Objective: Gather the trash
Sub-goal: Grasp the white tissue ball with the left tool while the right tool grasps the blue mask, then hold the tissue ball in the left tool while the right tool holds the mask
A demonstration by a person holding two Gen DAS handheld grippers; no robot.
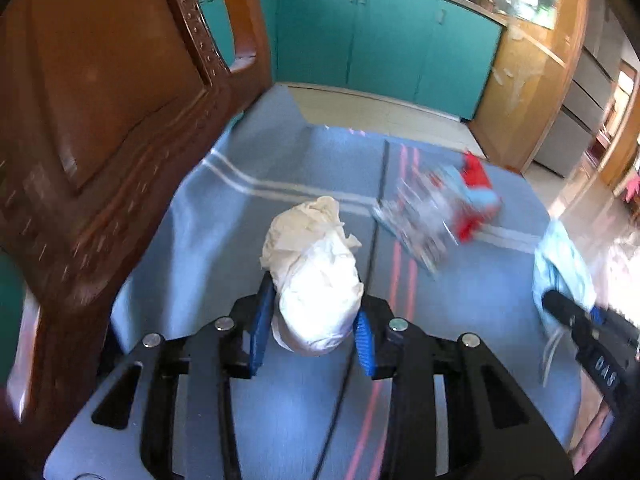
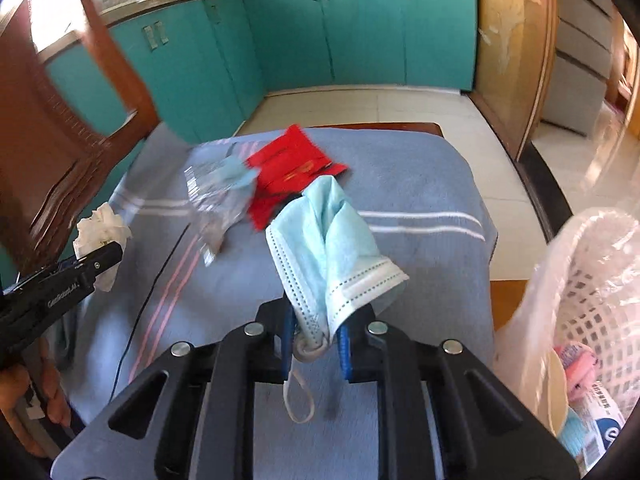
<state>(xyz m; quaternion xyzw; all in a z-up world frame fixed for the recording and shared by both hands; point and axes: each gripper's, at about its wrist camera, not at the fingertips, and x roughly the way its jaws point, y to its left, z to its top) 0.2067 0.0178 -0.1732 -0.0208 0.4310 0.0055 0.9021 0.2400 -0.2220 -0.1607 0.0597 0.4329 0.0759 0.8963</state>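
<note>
My left gripper [image 1: 314, 330] is shut on a crumpled white tissue [image 1: 316, 276], which sticks up between its blue pads above the blue cloth [image 1: 192, 248]. In the right wrist view that gripper [image 2: 100, 258] and its tissue [image 2: 102, 226] show at the left edge. My right gripper [image 2: 316, 338] is shut on a light blue face mask [image 2: 332, 248], whose ear loop [image 2: 298, 400] dangles below. In the left wrist view the mask [image 1: 560, 272] and the right gripper [image 1: 576, 316] appear at the right. A red wrapper [image 2: 292, 168] and a clear plastic wrapper [image 2: 218, 196] lie on the cloth.
A white mesh basket [image 2: 592, 280] lined with a plastic bag stands at the right, with packaging inside it. A carved wooden chair [image 1: 100, 120] rises at the left of the table. Teal cabinets [image 2: 360, 32] and a tiled floor [image 2: 380, 108] lie beyond.
</note>
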